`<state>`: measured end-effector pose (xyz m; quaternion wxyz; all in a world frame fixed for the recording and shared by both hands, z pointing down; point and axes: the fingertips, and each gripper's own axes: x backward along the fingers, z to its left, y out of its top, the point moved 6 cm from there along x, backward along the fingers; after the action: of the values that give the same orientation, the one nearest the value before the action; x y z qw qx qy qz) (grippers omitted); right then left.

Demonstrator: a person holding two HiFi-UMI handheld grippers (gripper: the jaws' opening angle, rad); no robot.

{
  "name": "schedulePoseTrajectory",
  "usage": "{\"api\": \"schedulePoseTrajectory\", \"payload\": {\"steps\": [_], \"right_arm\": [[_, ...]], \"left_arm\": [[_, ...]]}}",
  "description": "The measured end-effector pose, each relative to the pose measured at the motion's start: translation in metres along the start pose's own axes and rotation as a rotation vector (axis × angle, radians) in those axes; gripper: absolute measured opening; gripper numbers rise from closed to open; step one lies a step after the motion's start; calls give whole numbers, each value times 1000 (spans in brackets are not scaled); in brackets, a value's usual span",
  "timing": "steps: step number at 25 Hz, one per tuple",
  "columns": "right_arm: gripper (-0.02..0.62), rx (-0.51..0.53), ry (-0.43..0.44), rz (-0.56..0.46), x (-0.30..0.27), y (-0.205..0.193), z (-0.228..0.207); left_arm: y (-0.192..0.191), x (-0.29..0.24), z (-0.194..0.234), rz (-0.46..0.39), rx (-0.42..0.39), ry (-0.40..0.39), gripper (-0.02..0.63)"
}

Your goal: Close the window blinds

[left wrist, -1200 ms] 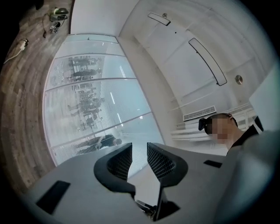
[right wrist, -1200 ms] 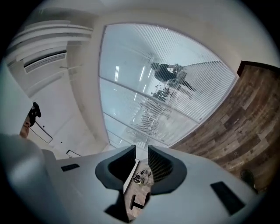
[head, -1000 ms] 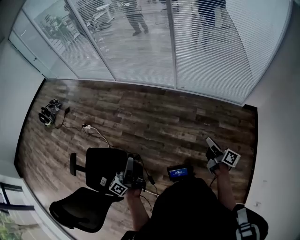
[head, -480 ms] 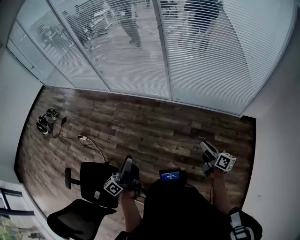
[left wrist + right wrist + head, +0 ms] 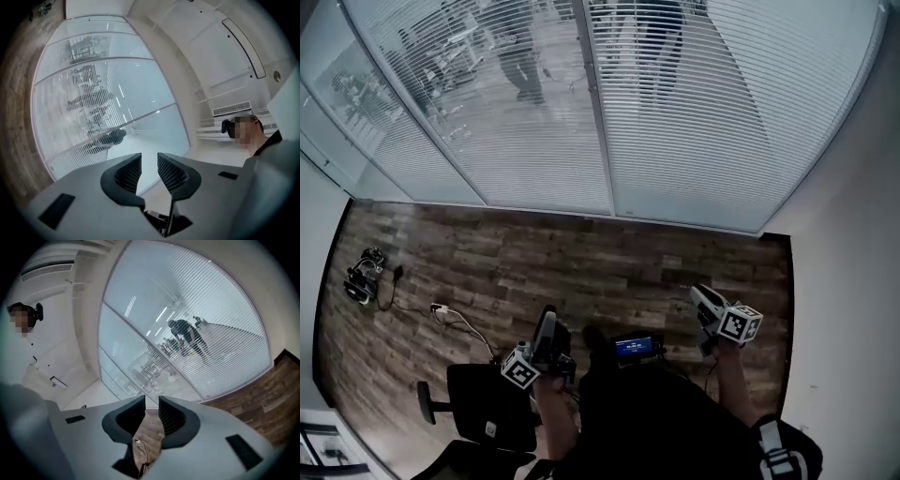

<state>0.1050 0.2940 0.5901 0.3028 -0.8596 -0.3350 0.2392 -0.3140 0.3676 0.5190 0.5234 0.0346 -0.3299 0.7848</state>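
The person wears a black top (image 5: 666, 422). A small black device with a lit blue screen (image 5: 635, 347) sits at the chest. The left gripper (image 5: 547, 319) and the right gripper (image 5: 700, 295) each have a light grey moulded body and two black jaws with ribbed inner faces. Each gripper carries a white cube with black square markers (image 5: 518, 372).

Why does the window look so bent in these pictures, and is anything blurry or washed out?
Head view: the wide lens bows the blinds and the floor edge; evenly lit, fairly sharp. Left gripper view: the window bulges like a dome, bright and hazy, with black corners. Right gripper view: same bulge, and light streaks show across the window.
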Motion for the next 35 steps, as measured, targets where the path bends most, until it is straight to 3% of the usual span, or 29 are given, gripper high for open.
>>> {"api": "schedulePoseTrajectory", "payload": {"steps": [7,13,19,23,29,35], "right_arm": [[94,33,-54,-71,-102,61,34],[94,56,-103,-92,-155,78,57],[94,-5,-240,-119,-131,63,25],[94,-51,-278,-162,-127,79,-8],[94,-76,-208,-160,-155,130,-59],[94,-52,-121,-148,-147,203,-123]], "left_arm": [[105,-62,69,-22,1,-60,101],[157,-89,117,28,-24,-36,101],[141,-124,164,105,45,-22,101],[126,-166,177,169,54,-19,101],[117,-231,175,186,-49,33,101],[61,-284,158,199,-92,109,101]]}}
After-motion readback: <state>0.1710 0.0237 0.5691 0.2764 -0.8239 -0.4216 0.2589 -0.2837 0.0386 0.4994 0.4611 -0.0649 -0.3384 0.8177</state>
